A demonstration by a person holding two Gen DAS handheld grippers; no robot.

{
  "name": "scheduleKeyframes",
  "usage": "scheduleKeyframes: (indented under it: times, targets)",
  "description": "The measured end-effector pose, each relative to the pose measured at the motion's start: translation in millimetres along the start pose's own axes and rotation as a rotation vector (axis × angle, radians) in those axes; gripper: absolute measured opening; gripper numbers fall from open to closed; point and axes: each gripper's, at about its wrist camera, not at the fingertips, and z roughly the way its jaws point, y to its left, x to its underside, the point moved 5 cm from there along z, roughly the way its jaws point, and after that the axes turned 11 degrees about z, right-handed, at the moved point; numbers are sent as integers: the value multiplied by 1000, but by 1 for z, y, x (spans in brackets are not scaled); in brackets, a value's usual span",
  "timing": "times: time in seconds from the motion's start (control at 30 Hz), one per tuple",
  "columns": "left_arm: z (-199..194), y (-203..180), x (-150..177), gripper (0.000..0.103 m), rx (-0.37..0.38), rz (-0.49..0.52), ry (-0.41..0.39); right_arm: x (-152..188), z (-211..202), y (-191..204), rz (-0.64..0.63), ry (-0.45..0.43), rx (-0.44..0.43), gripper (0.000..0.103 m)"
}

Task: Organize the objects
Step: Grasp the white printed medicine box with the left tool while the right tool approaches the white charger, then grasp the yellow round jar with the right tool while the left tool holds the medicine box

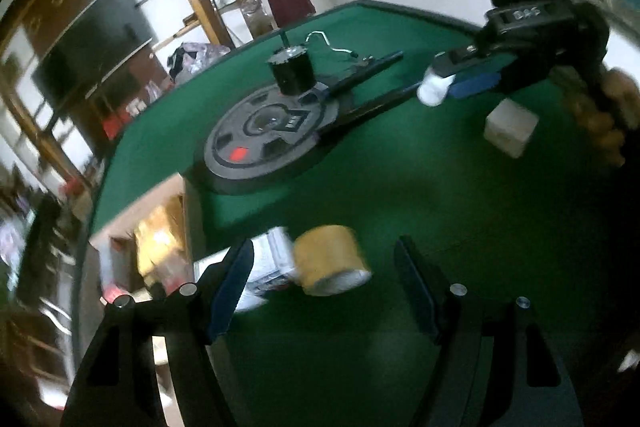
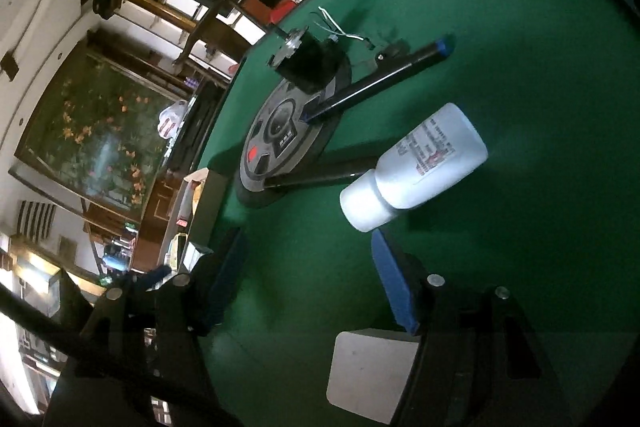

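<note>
A green table point(image 1: 400, 195) carries a grey weight plate point(image 1: 268, 131) with a black motor point(image 1: 292, 71) on it and two black rods point(image 1: 372, 67) beside it. My left gripper point(image 1: 324, 283) is open, low over the table's near edge, with a yellow tape roll point(image 1: 328, 259) lying between its fingers, not gripped. My right gripper point(image 2: 304, 267) is open, just short of a white bottle point(image 2: 416, 167) lying on its side. In the left wrist view the right gripper point(image 1: 456, 79) reaches the bottle point(image 1: 432, 89). A white block point(image 1: 510, 127) lies near it, also in the right wrist view point(image 2: 372, 375).
The plate point(image 2: 280, 143), motor point(image 2: 308, 63) and rods point(image 2: 384, 75) also show in the right wrist view. A carton point(image 1: 264, 267) lies by the tape at the table edge. Chairs, shelves and clutter stand beyond the table's left side.
</note>
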Motion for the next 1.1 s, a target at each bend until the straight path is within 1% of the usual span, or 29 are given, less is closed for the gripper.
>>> scheduleKeyframes:
  times: [0.03,0.1,0.17,0.23,0.3,0.33,0.37,0.43,0.57,0.7,0.73,0.77,0.83,0.9,0.93,1.0,1.03,1.1]
  targets:
    - [3,7,0,66,-10,2,13,-1,0,0,-1,-3,12,64]
    - [10,27,4,66,-7,-40,34,-2,1,-1,-2,-7,26,65]
    - [19,47,11,66,24,-123,49,-3,1,-1,-1,-8,28,65]
    - [31,62,18,66,82,-225,71,-3,1,-1,-5,-10,30,65]
    - [45,66,23,68,152,-285,96,-2,1,-1,-8,-14,35,65]
    - [45,65,21,72,137,-278,80,-2,0,-1,-7,-15,34,65]
    - [47,61,19,75,150,-262,85,-2,0,-1,-6,-14,34,65]
    - [46,52,14,77,174,-239,85,-2,1,-2,-3,-17,39,65]
    - [39,25,1,79,283,-189,67,-3,0,-4,8,-18,48,65]
    - [25,-4,-13,80,444,-160,47,-3,0,-4,2,-21,52,64]
    - [20,-6,-16,80,455,-153,43,-3,0,-4,1,-24,53,65]
    - [15,-7,-18,80,431,-139,35,-3,0,-4,2,-26,53,64]
    - [10,2,-19,80,349,-134,35,-3,0,-5,5,-29,53,65]
    - [11,20,-14,80,260,-191,47,-4,1,-5,6,-30,56,65]
    - [10,27,-11,80,242,-216,41,-3,1,-4,4,-29,56,65]
    - [9,39,-8,81,238,-245,23,-3,2,-3,-3,-28,57,65]
    - [11,42,-9,81,230,-227,26,-2,2,-2,-6,-26,59,65]
    - [18,42,-14,81,213,-130,23,-1,4,-1,-13,-24,69,65]
